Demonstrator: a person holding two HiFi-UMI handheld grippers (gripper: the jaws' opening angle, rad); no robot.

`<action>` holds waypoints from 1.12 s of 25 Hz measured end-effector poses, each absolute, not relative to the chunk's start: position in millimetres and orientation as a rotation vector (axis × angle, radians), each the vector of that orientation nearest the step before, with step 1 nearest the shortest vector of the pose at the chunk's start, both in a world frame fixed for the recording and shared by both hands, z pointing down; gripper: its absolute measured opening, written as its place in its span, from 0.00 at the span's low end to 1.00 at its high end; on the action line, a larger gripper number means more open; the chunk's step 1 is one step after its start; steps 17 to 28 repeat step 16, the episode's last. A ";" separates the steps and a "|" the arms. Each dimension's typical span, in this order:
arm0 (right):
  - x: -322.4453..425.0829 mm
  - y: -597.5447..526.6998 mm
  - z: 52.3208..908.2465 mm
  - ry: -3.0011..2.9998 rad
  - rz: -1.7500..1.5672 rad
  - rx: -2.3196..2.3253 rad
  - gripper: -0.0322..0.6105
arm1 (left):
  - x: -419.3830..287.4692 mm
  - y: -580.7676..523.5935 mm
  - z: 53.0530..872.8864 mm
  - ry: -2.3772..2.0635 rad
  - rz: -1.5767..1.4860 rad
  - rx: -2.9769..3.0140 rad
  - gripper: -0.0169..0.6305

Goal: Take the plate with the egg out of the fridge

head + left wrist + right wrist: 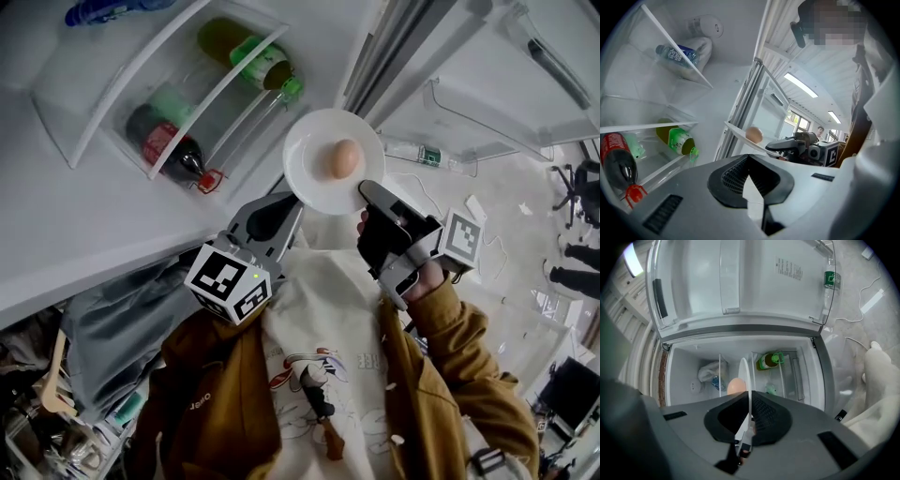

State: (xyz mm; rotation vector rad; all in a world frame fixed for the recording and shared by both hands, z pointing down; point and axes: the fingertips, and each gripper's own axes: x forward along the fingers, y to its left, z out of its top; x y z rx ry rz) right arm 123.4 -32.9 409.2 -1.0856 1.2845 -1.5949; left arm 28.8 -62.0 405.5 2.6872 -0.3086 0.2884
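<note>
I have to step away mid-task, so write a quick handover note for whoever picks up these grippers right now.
Right gripper: shut on the rim of the plate, with the egg lying near its middle.
Left gripper: jaws look shut with nothing between them. Its tip is close to the plate's other side; I cannot tell if it touches.
Done: the plate looks clear of the fridge, held in front of its open compartment.
Left: probably just carry it off steadily so the egg doesn't roll, then set it down.
</note>
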 end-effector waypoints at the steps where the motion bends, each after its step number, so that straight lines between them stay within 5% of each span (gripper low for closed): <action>1: 123.7 -31.7 410.6 1.281 -1.589 -1.098 0.08 | 29.0 -62.1 405.4 -0.308 0.286 2.687 0.04; 28: 121.0 -18.4 414.1 1.222 -1.555 -1.138 0.08 | 28.9 -60.3 405.5 -0.304 0.272 2.680 0.04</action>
